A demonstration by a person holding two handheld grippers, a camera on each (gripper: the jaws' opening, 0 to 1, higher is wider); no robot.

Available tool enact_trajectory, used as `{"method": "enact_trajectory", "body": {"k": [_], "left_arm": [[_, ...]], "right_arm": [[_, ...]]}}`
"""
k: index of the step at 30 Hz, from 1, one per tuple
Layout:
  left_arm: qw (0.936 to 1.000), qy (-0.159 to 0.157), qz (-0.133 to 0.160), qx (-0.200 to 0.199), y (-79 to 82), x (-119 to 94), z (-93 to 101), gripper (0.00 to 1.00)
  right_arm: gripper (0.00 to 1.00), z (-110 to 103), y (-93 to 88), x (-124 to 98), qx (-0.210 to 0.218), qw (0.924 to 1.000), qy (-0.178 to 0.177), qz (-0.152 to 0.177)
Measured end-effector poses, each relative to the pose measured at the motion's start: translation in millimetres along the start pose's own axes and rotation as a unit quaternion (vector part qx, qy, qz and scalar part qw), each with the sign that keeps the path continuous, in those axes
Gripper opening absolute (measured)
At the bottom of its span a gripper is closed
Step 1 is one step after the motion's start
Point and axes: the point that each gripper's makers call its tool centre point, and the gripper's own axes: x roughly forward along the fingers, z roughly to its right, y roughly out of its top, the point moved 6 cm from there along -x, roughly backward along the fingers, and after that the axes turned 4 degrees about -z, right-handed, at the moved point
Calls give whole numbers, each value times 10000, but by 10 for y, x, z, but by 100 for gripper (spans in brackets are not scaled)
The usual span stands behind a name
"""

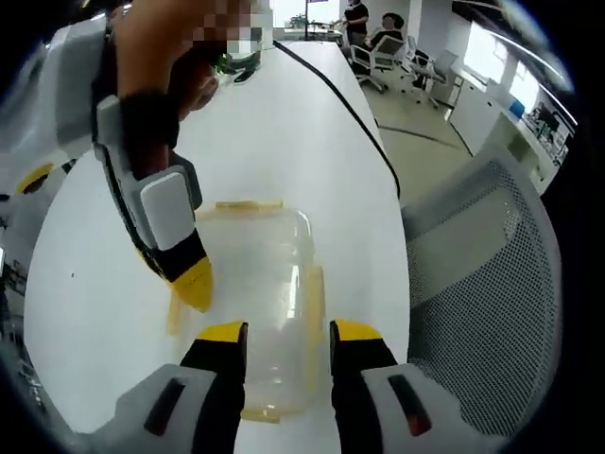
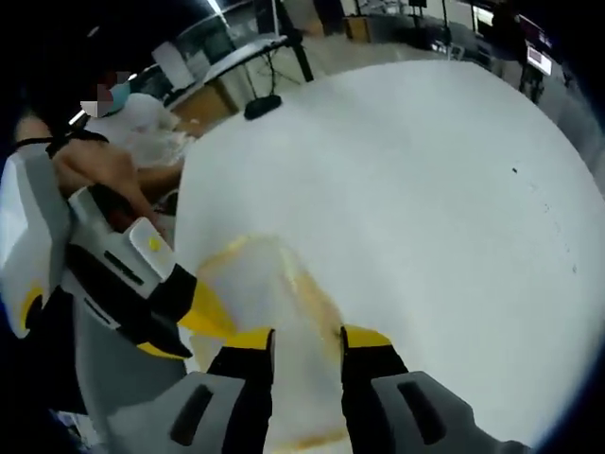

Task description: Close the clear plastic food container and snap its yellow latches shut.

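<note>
in the left gripper view, the left gripper [image 1: 287,333] shows two black jaws with glossy yellow tips, parted and holding nothing, poised over the near end of the clear plastic food container [image 1: 260,303]. the container is a rounded rectangle of cloudy, translucent plastic with its lid on, lying flat on the smooth white table [image 1: 284,132]. pale yellow latches [image 1: 315,303] run along its edges. the right gripper [image 1: 194,284] reaches in from the upper left, its yellow tip at the container's left edge. in the right gripper view, the right gripper's [image 2: 305,339] own jaws stand apart over the blurred container [image 2: 274,293], gripping nothing. a grey mesh chair [image 1: 482,284] stands beside the table.
</note>
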Motion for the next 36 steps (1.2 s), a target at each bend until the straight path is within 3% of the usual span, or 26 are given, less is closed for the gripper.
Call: {"method": "enact_trajectory", "body": {"k": [3, 9, 15, 20, 24, 29, 36], "left_arm": [[9998, 163, -95, 53, 4, 16, -18, 37], [9995, 259, -164, -31, 43, 45, -27, 41], [9981, 426, -387, -212, 98, 75, -29, 43], [9961, 661, -589, 69, 90, 101, 14, 45], [9942, 791, -712, -140, 120, 124, 21, 45], [9896, 906, -1091, 259, 134, 151, 37, 45], [9895, 921, -1108, 87, 145, 152, 16, 43]], "right_arm": [[28, -1, -9, 11, -280, 9992, 188, -192], [31, -8, 15, 43, -432, 9978, 393, -328], [32, 30, 42, 78, -367, 9960, 615, -534], [32, 37, 49, 95, -371, 9945, 722, -662], [32, 52, 53, 109, -368, 9933, 815, -735], [32, 53, 55, 113, -397, 9918, 906, -807], [30, 70, 87, 140, -553, 9867, 1087, -1078]]}}
